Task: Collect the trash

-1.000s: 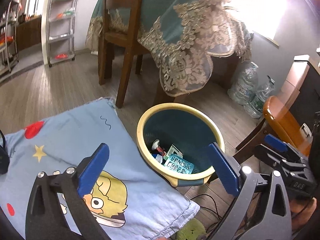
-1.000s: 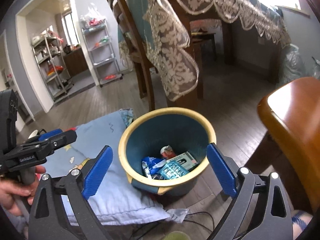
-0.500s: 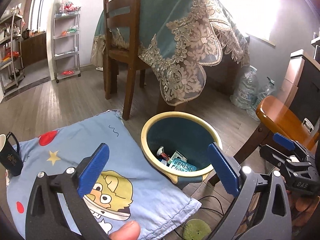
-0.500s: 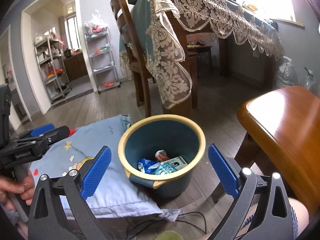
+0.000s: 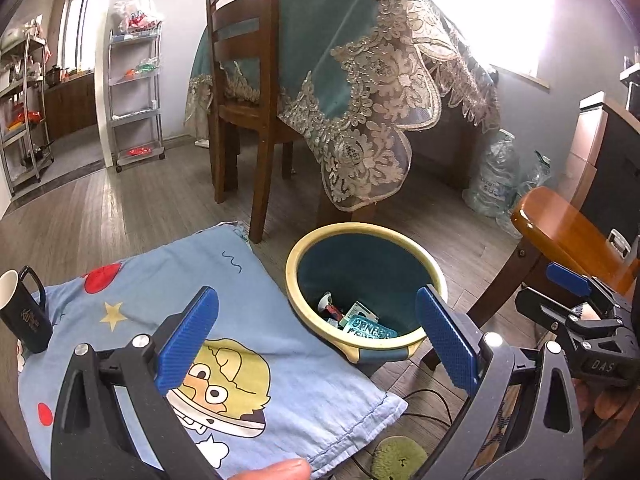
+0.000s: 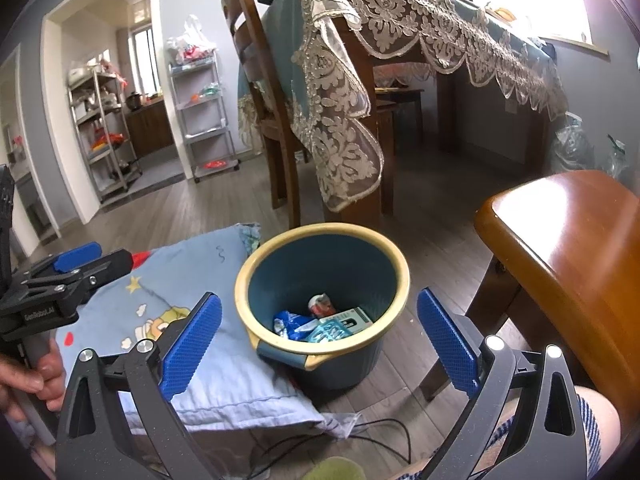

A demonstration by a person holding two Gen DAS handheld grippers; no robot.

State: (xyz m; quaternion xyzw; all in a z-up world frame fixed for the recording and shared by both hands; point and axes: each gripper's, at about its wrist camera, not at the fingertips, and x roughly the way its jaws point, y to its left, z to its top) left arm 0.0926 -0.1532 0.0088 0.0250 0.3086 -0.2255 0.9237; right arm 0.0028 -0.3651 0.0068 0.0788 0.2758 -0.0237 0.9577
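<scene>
- My left hand-held gripper [image 5: 316,338] is wide open with nothing between its blue pads [image 5: 188,340]; over the last second it has pulled up and back, so the bin looks smaller and lower in its view than it did
- My right hand-held gripper [image 6: 318,338] is just as wide open and just as empty, and it has backed away in the same manner, with more floor now showing past the bin
- Each gripper shows in the other's view, one either side of the bin, both well clear of its rim
- The bin [image 5: 434,276] stands on the floor just beside the cloth [image 5: 248,280], its yellow rim touching or nearly touching the cloth's edge
- The trash [image 6: 320,322] lies at the bottom of the bin: a blue wrapper, a blister pack, a small box and a red-and-white scrap
- Drawing back has brought a black mug [image 5: 22,310] into the left view, standing upright on the cloth's far left corner
- I can see no loose trash on the cloth in either view
- I judge that the collecting is done or nearly so, and this retreat is the closing move
- The mug does not look like trash to me, so I would leave it; a cable [image 6: 384,428] runs on the floor under the cloth's near edge and is worth avoiding
</scene>
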